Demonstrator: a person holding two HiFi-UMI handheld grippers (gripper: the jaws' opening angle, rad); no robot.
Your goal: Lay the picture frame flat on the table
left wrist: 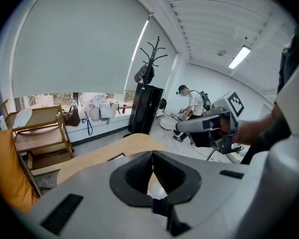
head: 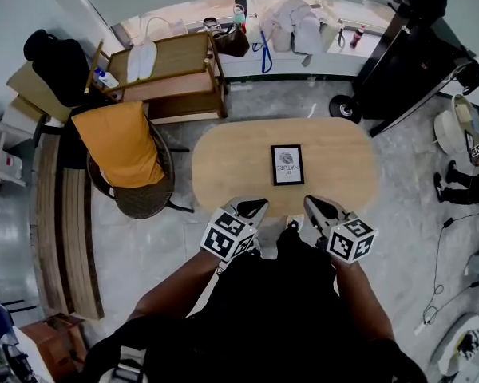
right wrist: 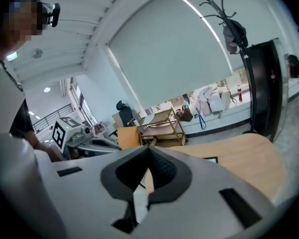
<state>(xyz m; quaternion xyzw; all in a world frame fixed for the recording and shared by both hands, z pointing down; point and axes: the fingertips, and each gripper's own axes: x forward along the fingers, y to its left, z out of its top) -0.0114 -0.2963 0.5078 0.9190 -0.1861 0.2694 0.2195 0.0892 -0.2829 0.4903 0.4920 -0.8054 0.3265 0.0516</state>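
A black picture frame [head: 287, 164] with a white print lies flat near the middle of the oval wooden table [head: 231, 158]. My left gripper [head: 254, 207] and right gripper [head: 314, 206] hover close to my body at the table's near edge, apart from the frame, both with jaws together and nothing between them. In the left gripper view the left gripper's [left wrist: 152, 154] pads meet, and a corner of the frame [left wrist: 115, 157] shows beyond them on the table [left wrist: 89, 157]. In the right gripper view the right gripper's [right wrist: 149, 148] jaws are likewise together, with the frame's edge [right wrist: 210, 159] behind them.
A wicker chair with an orange cushion [head: 124, 146] stands left of the table. A wooden shelf cart [head: 172, 74] is behind it. A black cabinet [head: 407, 62] with a coat rack stands at the back right. Bags line the window sill [head: 295, 22]. Another person [left wrist: 193, 103] is far off.
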